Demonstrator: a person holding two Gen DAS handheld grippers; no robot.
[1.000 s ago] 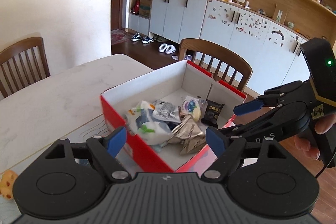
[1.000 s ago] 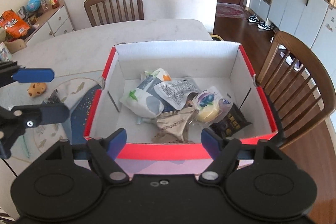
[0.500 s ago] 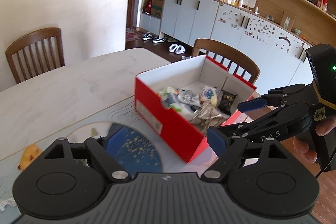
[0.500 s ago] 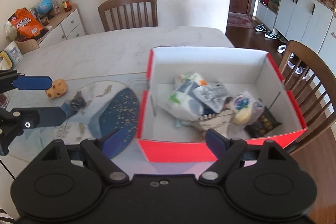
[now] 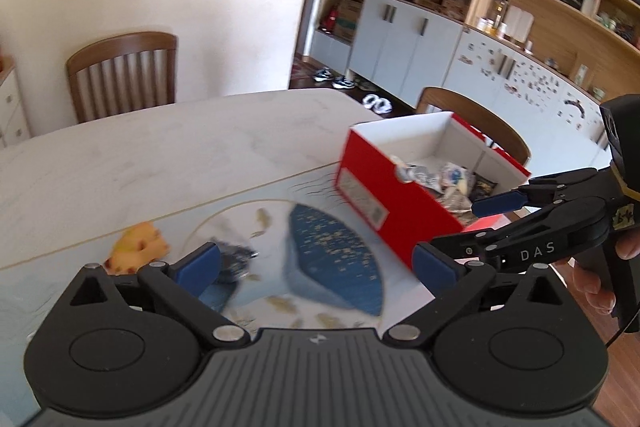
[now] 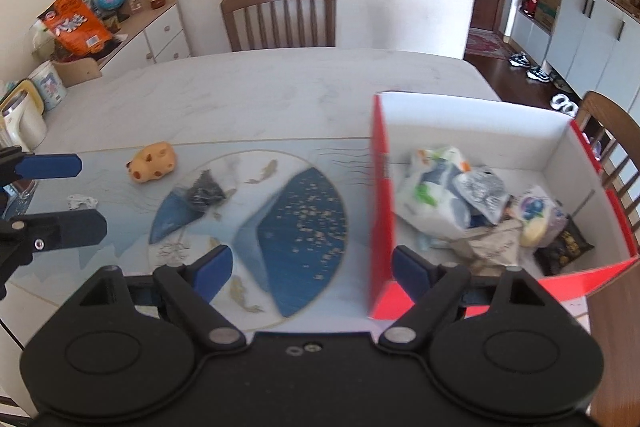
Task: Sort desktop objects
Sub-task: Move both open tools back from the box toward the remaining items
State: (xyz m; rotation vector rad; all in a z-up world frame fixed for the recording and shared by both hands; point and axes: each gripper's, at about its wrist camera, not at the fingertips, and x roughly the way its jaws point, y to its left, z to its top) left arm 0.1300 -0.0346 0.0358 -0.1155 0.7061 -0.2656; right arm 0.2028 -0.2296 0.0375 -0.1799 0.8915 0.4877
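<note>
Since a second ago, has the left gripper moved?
Yes. The left gripper has swung away from the red box, leftward in its view, and now hangs over the placemat with its jaws opening, empty.

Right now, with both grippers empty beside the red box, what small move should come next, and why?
Probably bring the left gripper, whose jaws are opening with nothing between them, down onto the dark wrapper. It lies loose on the mat just ahead of that gripper, outside the red box that already holds the other packets. The yellow toy lies farther off.
</note>
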